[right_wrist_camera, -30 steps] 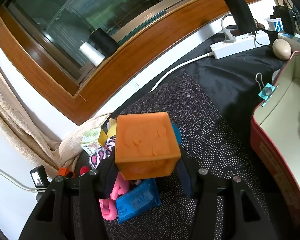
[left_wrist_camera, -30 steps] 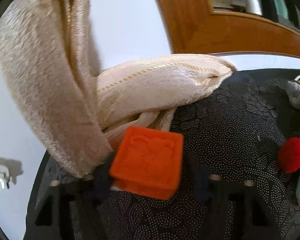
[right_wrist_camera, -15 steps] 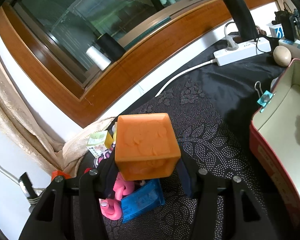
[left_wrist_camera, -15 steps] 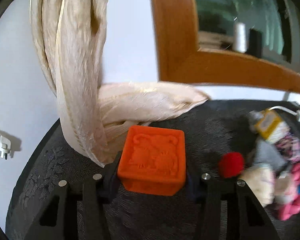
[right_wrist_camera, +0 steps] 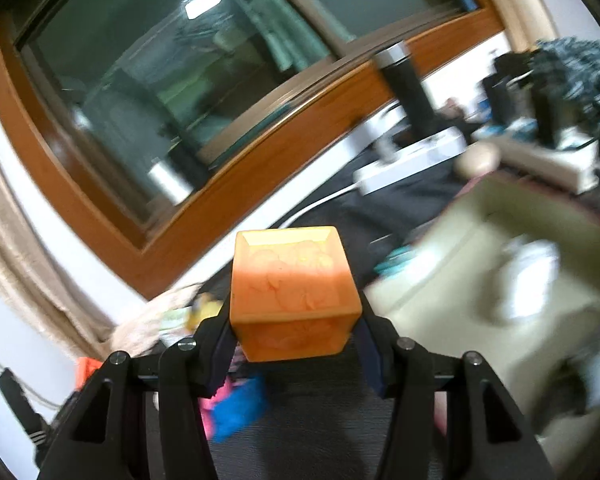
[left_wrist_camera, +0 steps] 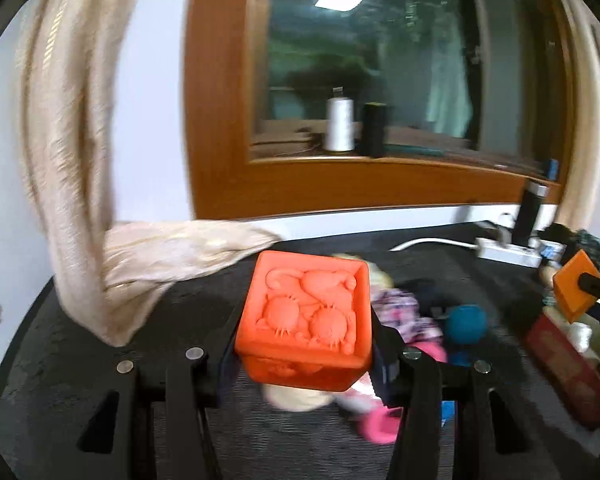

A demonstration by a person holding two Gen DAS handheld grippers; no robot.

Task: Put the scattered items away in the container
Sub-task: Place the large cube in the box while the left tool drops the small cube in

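Note:
My left gripper (left_wrist_camera: 306,356) is shut on a red-orange embossed cube (left_wrist_camera: 306,316), held above the dark tablecloth. Behind it lies a pile of scattered items: a patterned cloth piece (left_wrist_camera: 400,308), a blue ball (left_wrist_camera: 466,322), a pink toy (left_wrist_camera: 380,428). My right gripper (right_wrist_camera: 294,336) is shut on a lighter orange cube (right_wrist_camera: 292,296), raised near the open container (right_wrist_camera: 480,264), whose pale inside holds a white item (right_wrist_camera: 528,276). The right gripper's cube also shows at the right of the left wrist view (left_wrist_camera: 576,286), above the red container wall (left_wrist_camera: 560,364).
A beige curtain (left_wrist_camera: 68,152) hangs at left and drapes onto the table. A wooden window frame (left_wrist_camera: 220,120) runs behind. A white power strip (right_wrist_camera: 412,160), a dark flask (right_wrist_camera: 404,80) and an egg-shaped object (right_wrist_camera: 480,158) stand at the back right.
Both grippers have risen and swung right with their cubes. The left view now shows the pile and window; the right gripper has come closer to the container.

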